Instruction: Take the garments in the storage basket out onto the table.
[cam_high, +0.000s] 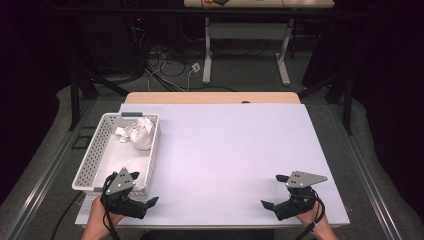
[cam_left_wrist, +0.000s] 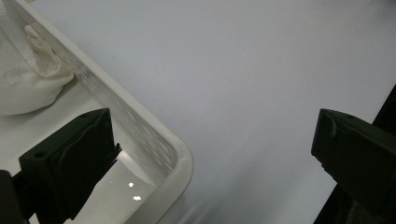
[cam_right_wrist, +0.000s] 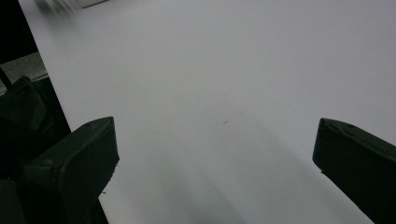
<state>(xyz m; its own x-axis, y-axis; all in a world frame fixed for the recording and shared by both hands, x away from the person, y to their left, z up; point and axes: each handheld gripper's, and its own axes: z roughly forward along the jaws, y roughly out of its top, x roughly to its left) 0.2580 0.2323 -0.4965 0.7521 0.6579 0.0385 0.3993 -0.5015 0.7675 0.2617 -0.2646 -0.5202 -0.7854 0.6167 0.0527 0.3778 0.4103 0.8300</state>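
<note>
While most of its white top lies bare, the bench (cam_high: 235, 150) carries a white perforated basket (cam_high: 92, 155) along its left side, with the basket's long axis running away from the person. Its near end sits close to the bench's front edge, and a grey strip marks the rim at its far end. In the left gripper view the rounded near corner of the basket (cam_left_wrist: 180, 161) shows between the two black jaws, with the holes in its wall plain to see.

Inside the basket, toward the far end, lies a crumpled white cloth (cam_high: 137, 132), resting against the right wall; the near half of the basket floor is bare. The left gripper view catches the cloth (cam_left_wrist: 28, 79) bunched against the inner wall.

At the front left, the left hand-held gripper (cam_high: 145, 192) sits just at the basket's near right corner, held from below by a hand (cam_high: 97, 220). Its jaws are spread wide with nothing between them, one over the basket's inside and the other over the bench.

Well apart, at the front right, the right hand-held gripper (cam_high: 275, 190) is held low over bare bench surface, pointing leftward. Its jaws are likewise spread wide and hold nothing, as the right gripper view confirms.
</note>
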